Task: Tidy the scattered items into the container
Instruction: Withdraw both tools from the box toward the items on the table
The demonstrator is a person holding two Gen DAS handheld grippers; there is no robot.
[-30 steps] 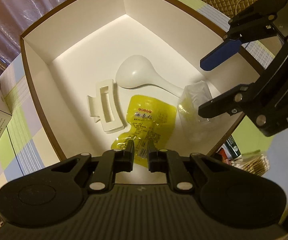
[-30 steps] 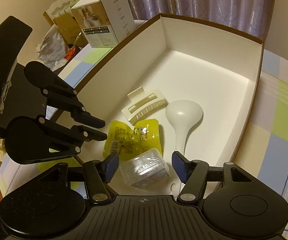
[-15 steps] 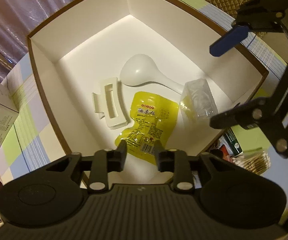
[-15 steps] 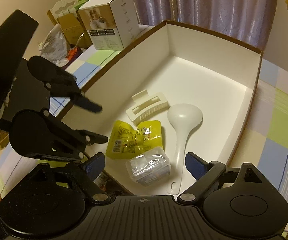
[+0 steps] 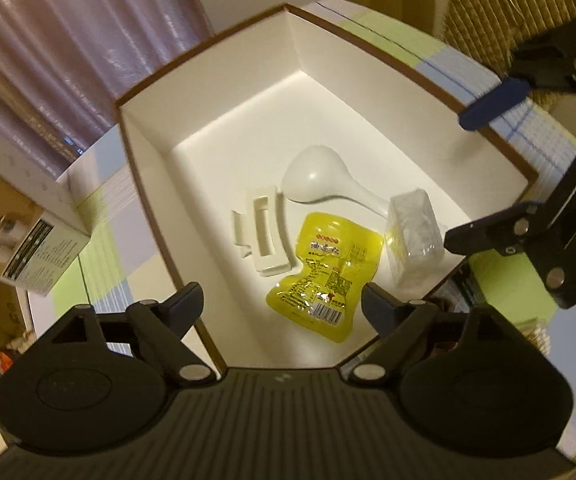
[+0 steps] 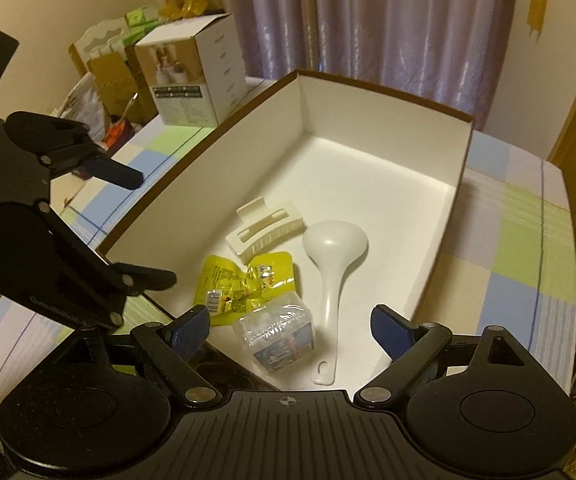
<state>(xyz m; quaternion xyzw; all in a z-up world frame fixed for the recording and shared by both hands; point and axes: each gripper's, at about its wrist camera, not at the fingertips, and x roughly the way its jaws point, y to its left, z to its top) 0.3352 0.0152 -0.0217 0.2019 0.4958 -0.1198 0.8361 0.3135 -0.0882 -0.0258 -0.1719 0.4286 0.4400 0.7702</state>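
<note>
While both grippers hang over the box [image 5: 224, 128], neither holds anything; left gripper [image 5: 282, 306] jaws are opening, yellow pouch [image 5: 324, 272] lying loose on the floor below the gap; right gripper [image 6: 290, 330] jaws stand wide, clear pack [image 6: 276, 334] loose beneath them; clip [image 5: 264, 236] and white spoon [image 5: 316, 180] lie beside the pouch, all inside the box on the checked cloth [image 6: 520, 248].
</note>
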